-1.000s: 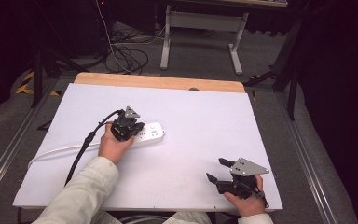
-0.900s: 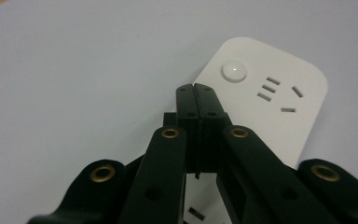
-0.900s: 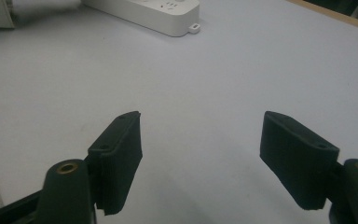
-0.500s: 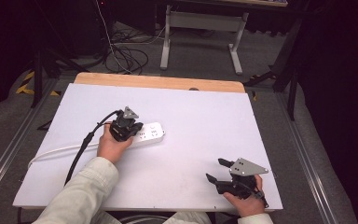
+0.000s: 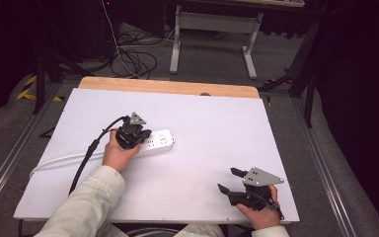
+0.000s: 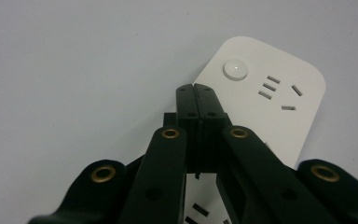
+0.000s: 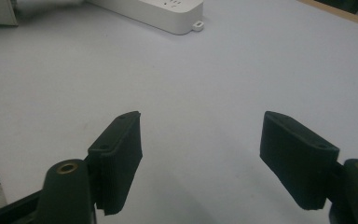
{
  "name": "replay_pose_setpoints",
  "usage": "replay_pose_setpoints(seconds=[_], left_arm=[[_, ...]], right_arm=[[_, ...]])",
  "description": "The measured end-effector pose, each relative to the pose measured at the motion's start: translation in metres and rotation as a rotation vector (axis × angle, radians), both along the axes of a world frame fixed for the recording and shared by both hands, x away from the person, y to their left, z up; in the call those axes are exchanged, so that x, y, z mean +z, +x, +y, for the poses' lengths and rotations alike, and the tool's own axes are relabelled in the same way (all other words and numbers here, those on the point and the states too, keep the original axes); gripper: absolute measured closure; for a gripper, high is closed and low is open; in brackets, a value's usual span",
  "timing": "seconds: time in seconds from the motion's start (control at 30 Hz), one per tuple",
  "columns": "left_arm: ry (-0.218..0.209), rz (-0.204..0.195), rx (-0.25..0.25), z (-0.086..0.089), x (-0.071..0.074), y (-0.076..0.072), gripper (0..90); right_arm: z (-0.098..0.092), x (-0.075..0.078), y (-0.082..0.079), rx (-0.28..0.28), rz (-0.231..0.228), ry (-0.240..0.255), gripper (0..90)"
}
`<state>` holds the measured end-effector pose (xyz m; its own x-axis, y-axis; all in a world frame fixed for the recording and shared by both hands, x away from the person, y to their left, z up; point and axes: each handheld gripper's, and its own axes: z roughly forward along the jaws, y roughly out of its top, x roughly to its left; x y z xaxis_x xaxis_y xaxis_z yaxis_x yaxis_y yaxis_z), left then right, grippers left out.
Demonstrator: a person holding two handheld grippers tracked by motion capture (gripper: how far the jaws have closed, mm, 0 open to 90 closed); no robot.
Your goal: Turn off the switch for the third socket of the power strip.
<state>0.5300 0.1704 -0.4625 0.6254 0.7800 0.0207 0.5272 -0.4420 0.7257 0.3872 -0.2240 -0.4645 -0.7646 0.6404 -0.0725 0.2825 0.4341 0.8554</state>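
Observation:
A white power strip [image 5: 160,140] lies left of the white board's middle, its white cord [image 5: 61,159] running off to the left. My left gripper [image 5: 143,137] is over the strip's left part, jaws pressed together with nothing between them. In the left gripper view the shut tips [image 6: 195,88] sit above the power strip [image 6: 284,116], just short of its round button [image 6: 235,70]; contact cannot be told. My right gripper [image 5: 226,179] rests near the front right corner, open and empty. The right gripper view has the wide jaws [image 7: 200,140] over bare board, the power strip [image 7: 158,11] far off.
The white board [image 5: 217,123] covers a wooden table whose far edge [image 5: 168,86] shows. A black cable [image 5: 86,158] trails from the left gripper toward the front left. Beyond the table are floor cables [image 5: 133,54] and a metal desk frame [image 5: 212,29].

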Motion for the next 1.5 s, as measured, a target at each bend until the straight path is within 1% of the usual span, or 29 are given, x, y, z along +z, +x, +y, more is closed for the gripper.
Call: replay_pose_setpoints(seconds=[0.07,0.33,0.4,0.43,0.53,0.7,0.73,0.77,0.8,0.83,0.9,0.93,1.0,1.03,1.1,1.13,1.2,1.33,1.43,1.5], left_arm=[[0.007,-0.003,-0.001,-0.001,0.000,0.000,90.0],[0.011,-0.006,-0.002,-0.001,0.000,0.000,90.0],[0.024,-0.012,-0.006,-0.002,0.000,-0.001,90.0],[0.026,-0.008,-0.007,-0.003,0.000,-0.001,90.0],[0.028,-0.010,-0.011,-0.003,0.000,-0.001,90.0],[0.007,0.007,-0.012,-0.001,0.001,0.000,90.0],[0.007,-0.013,-0.016,-0.002,0.001,-0.002,90.0],[0.028,-0.038,-0.021,-0.003,0.002,-0.006,90.0],[0.043,-0.048,-0.025,-0.004,0.002,-0.008,90.0],[0.044,-0.043,-0.021,-0.006,0.003,-0.009,90.0],[0.020,-0.041,-0.024,-0.006,0.006,-0.011,90.0],[0.014,-0.051,-0.021,-0.006,0.009,-0.012,90.0],[0.001,-0.050,-0.034,-0.006,0.013,-0.013,90.0],[-0.008,-0.041,-0.037,-0.006,0.014,-0.014,90.0],[0.006,-0.045,-0.042,-0.006,0.018,-0.017,90.0],[0.005,-0.039,-0.045,-0.006,0.019,-0.018,90.0],[0.012,-0.049,-0.048,-0.005,0.022,-0.020,90.0],[-0.011,-0.055,-0.058,-0.003,0.030,-0.023,90.0],[-0.008,-0.056,-0.068,-0.004,0.034,-0.025,90.0],[-0.015,-0.053,-0.070,-0.005,0.036,-0.027,89.9]], right_arm=[[0.000,0.000,0.000,0.001,0.000,0.000,29.6],[0.000,0.000,0.000,0.000,0.000,-0.002,29.6],[0.000,0.000,0.000,0.002,0.000,-0.002,29.6],[0.000,0.000,0.000,0.002,0.000,-0.002,29.6],[0.000,0.000,0.000,0.004,0.001,-0.001,29.6],[-0.001,0.000,0.000,0.002,0.001,0.001,29.6],[-0.001,0.000,0.000,0.000,0.000,0.000,29.6],[-0.001,0.000,0.000,-0.001,0.001,0.001,29.6],[-0.001,0.000,0.000,-0.002,0.001,0.005,29.6],[-0.001,0.000,0.001,-0.003,0.002,0.000,29.6],[-0.002,-0.001,0.001,-0.002,0.002,-0.002,29.6],[-0.002,-0.001,0.001,-0.002,0.004,-0.001,29.6],[-0.002,-0.001,0.001,-0.006,0.003,-0.002,29.6],[-0.002,-0.001,0.001,-0.006,0.003,0.000,29.6],[-0.002,-0.001,0.001,-0.006,0.003,-0.001,29.6],[-0.002,-0.001,0.001,-0.006,0.003,-0.001,29.6],[-0.002,-0.001,0.000,-0.006,0.003,-0.001,29.6],[-0.001,-0.001,0.001,-0.006,0.004,-0.004,29.6],[-0.001,-0.001,0.001,-0.006,0.006,-0.002,29.6],[-0.001,-0.001,0.001,-0.006,0.006,-0.002,29.6]])
